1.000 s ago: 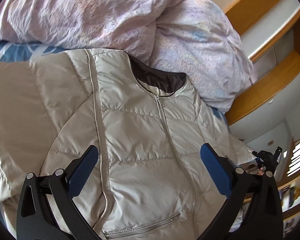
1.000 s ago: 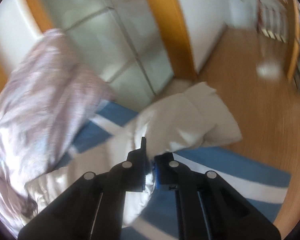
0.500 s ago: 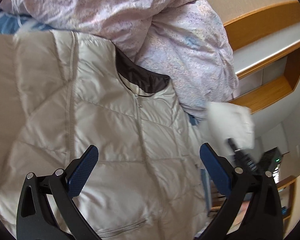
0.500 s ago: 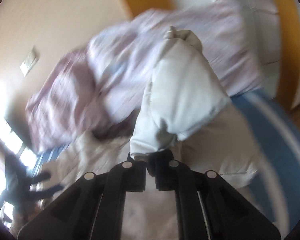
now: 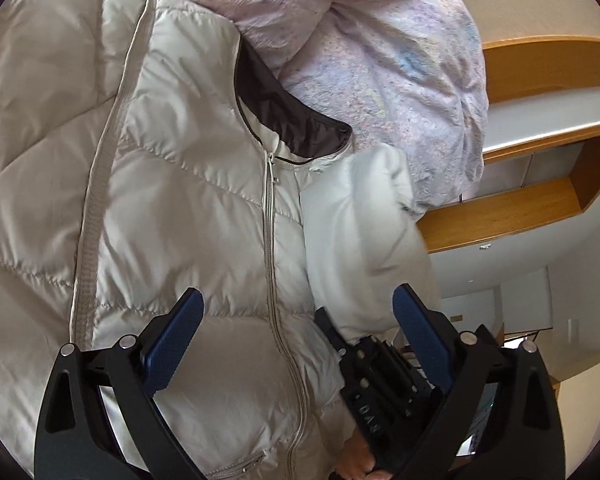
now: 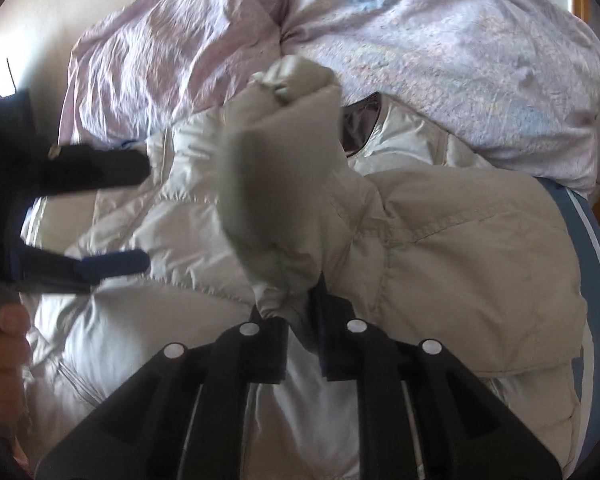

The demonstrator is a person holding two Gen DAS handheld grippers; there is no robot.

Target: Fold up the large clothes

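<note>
Right gripper [image 6: 300, 312], nearest in its own view: jaws only a sliver apart and opening, sleeve [image 6: 284, 184] fabric bunched between the pads, cuff end sticking up and away, slightly blurred. Left gripper [image 5: 296, 344]: blue-padded fingers [image 5: 172, 344] spread wide, nothing between them, hovering over the jacket's lower front.

Jacket [image 5: 188, 208]: pale beige quilted puffer, slightly shiny, lying front-up and flat on the bed, zipped closed up the middle, dark brown lining showing at the collar [image 5: 296, 120], zip pocket near the hem. Diagonal quilting seams across the chest. One sleeve already folded across on the far-left side in left wrist view; the other sleeve is draped over the chest on the right side.

Beyond the collar: crumpled pink-lilac duvet [image 6: 440, 60]. Blue-and-white striped sheet [image 6: 592, 240] under the jacket edge. Wooden shelving [image 5: 540, 92] past the bed.
</note>
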